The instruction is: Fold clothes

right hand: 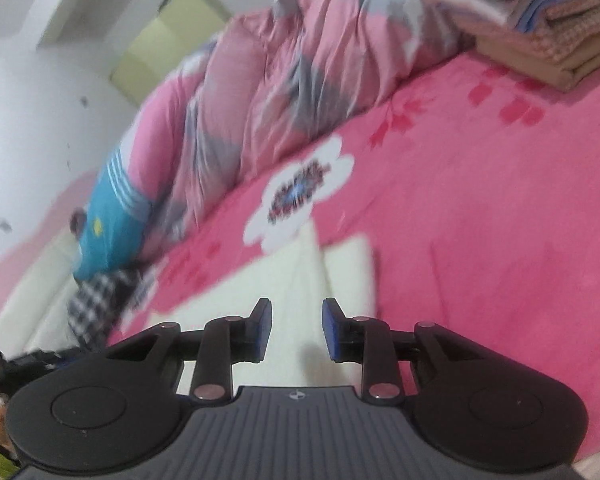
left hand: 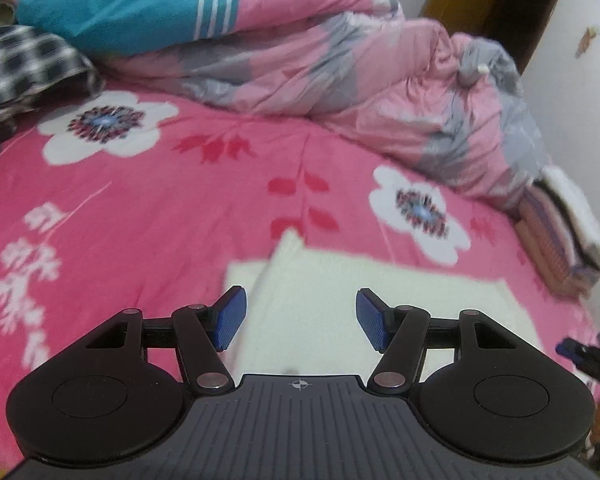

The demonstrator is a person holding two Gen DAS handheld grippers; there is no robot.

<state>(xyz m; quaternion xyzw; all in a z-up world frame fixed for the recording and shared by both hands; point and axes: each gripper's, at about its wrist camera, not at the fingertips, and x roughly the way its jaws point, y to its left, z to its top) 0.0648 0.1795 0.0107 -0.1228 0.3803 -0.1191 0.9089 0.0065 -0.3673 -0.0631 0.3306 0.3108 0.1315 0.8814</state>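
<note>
A cream-white folded garment [left hand: 340, 308] lies flat on the pink flowered bedsheet [left hand: 140, 208], right below my left gripper [left hand: 300, 316]. That gripper is open, its blue pads wide apart with nothing between them. In the right wrist view the same cream garment [right hand: 288, 288] stretches out under my right gripper [right hand: 296, 330], which is open with a narrower gap and holds nothing. The right gripper's tip [left hand: 580, 354] shows at the right edge of the left wrist view. Both views are blurred.
A crumpled pink and grey quilt [left hand: 340, 80] and a teal pillow [left hand: 120, 4] fill the far side of the bed. A black-and-white checked cloth [left hand: 24, 68] lies at the far left. A stack of folded clothes [left hand: 560, 232] sits at the right edge.
</note>
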